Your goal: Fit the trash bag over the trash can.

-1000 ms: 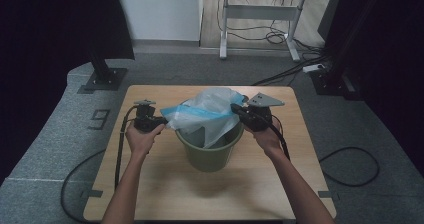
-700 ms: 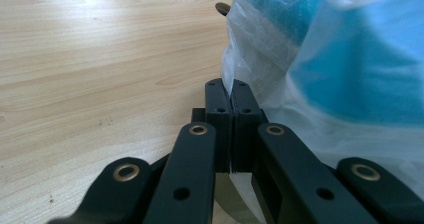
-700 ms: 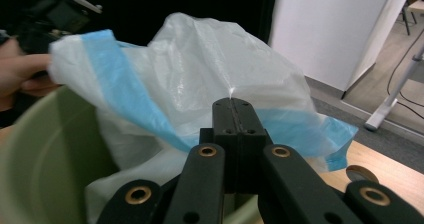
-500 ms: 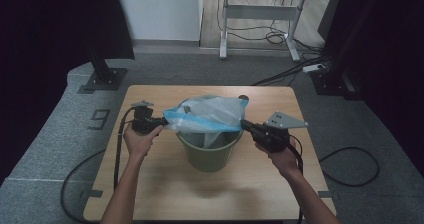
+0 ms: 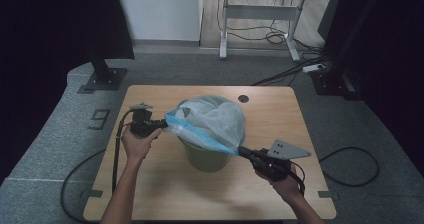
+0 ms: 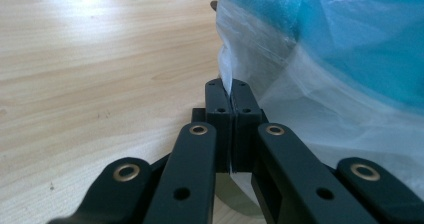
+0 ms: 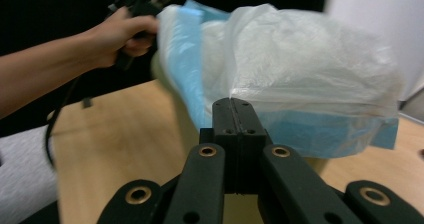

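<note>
L gripper (image 5: 161, 124) and R gripper (image 5: 243, 152): jaws of each pinched tight on opposite edges of plastic bag (image 5: 212, 119), stretched over green bin (image 5: 207, 158) mid-table (image 5: 165, 194). Pull apart likely keeps the mouth wide so it clears the rim for lining.

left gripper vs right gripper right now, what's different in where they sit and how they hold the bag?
The left gripper sits at the bin's left side, level with the bag's rim; the right gripper sits nearer the person, at the bin's front right and lower. The left one pinches the bag at its left corner; the right one pinches the blue-edged rim's other end, stretching it taut. Both are shut on the bag, each in one hand.
</note>
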Available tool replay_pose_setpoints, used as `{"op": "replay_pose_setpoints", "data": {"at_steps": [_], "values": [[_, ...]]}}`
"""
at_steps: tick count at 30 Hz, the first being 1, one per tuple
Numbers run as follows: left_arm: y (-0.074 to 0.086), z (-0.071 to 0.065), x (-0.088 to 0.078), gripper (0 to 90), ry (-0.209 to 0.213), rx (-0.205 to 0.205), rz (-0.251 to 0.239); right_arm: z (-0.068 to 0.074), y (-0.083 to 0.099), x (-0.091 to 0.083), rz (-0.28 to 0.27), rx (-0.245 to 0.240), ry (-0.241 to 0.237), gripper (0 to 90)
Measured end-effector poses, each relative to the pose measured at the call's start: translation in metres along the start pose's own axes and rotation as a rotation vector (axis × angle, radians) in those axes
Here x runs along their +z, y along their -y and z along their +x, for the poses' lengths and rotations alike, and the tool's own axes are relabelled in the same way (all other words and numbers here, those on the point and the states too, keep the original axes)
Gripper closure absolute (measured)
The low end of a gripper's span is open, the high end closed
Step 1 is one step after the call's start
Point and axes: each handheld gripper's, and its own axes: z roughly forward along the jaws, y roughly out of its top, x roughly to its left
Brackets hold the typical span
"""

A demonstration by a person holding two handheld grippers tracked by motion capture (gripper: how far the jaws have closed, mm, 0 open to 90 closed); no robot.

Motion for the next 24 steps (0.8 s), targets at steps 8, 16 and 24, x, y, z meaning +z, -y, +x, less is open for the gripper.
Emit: {"op": "replay_pose_setpoints", "data": {"at_steps": [8,16,24], "values": [[0.007,0.006,0.003,88.7,0.001,-0.016,0.019,0.017,0.027,0.01,0.062,-0.014,-0.062,88.9],[0.012,0.009,0.011,88.8,0.011,-0.026,0.04,0.013,0.048,0.027,0.127,0.025,-0.095,89.0],[0.017,0.013,0.016,89.0,0.017,-0.039,0.057,0.007,0.066,0.041,0.185,0.033,-0.078,89.0]]}}
